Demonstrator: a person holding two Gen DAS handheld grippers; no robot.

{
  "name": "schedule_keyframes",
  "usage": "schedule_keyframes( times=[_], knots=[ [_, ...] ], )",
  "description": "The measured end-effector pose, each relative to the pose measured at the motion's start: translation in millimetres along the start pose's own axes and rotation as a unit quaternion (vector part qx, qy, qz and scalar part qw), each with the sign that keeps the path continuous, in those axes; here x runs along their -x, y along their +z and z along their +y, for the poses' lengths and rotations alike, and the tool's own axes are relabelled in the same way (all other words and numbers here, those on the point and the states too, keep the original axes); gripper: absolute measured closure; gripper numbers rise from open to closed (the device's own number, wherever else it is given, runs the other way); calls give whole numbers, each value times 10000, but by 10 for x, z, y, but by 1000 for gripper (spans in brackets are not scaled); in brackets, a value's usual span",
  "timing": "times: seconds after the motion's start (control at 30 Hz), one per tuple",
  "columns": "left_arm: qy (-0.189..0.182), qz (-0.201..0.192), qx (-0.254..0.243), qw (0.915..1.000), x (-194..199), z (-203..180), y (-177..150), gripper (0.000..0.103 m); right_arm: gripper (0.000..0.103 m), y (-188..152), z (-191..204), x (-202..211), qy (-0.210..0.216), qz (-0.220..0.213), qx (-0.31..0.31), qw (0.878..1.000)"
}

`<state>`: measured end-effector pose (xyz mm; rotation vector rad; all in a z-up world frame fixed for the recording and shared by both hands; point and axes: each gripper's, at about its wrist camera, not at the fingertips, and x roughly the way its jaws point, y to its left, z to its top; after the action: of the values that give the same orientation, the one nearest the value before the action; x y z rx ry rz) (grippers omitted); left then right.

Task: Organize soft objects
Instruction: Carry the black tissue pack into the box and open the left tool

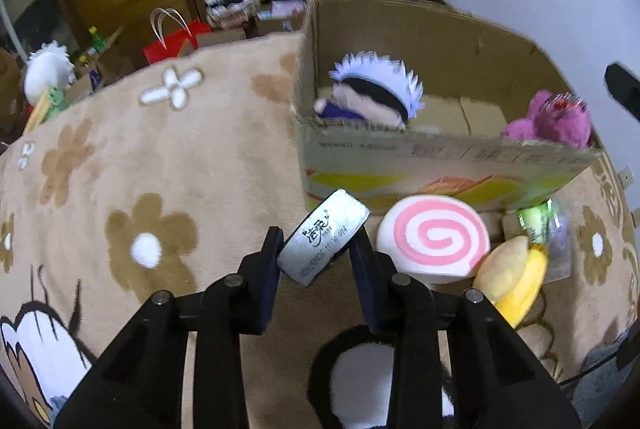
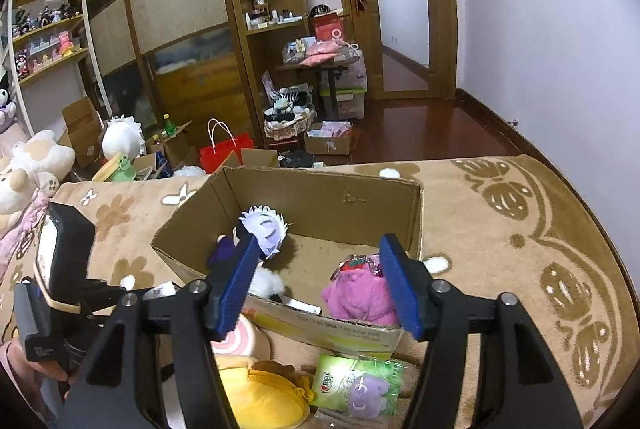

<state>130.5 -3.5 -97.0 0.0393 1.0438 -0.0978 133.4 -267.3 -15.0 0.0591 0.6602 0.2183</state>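
Note:
My left gripper point(image 1: 316, 245) is shut on a small white tissue pack point(image 1: 322, 237) and holds it just above the brown flowered blanket, in front of the cardboard box point(image 1: 440, 153). The box holds a white-haired doll point(image 1: 374, 89) and a pink plush point(image 1: 554, 119). A pink-swirl round plush point(image 1: 434, 241) and a yellow plush point(image 1: 512, 277) lie in front of the box. My right gripper point(image 2: 320, 273) is open and empty above the box's point(image 2: 320, 189) near wall, over the doll point(image 2: 264, 229) and pink plush point(image 2: 360, 293).
A green packet with a small purple plush point(image 2: 356, 385) lies beside the yellow plush point(image 2: 260, 393) on the blanket point(image 2: 520, 229). The left hand-held unit point(image 2: 56, 277) is at the left. Shelves, bags and boxes clutter the floor beyond the bed.

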Motion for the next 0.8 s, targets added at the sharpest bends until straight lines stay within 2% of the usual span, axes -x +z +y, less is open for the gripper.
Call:
schedule_keyframes(
  times=[0.1,0.27,0.4,0.57,0.8],
  knots=[
    [118,-466,-7,9988,298,18,-12,71,31,12,2,73,-25,-72,6,10000],
    [41,-1397,-24,9902,813,-17,70,71,17,27,-10,176,-90,-156,-41,9998],
    [-57,-1791,-235,9835,952,-133,258,70,12,24,-44,199,-132,-137,-100,9998],
    [-241,-1744,-276,9840,816,-235,481,70,5,5,-74,190,-193,-46,-134,9997],
    [-283,-1440,-335,9886,584,-346,577,69,4,-105,-131,121,-204,279,-289,9990]
  ],
)
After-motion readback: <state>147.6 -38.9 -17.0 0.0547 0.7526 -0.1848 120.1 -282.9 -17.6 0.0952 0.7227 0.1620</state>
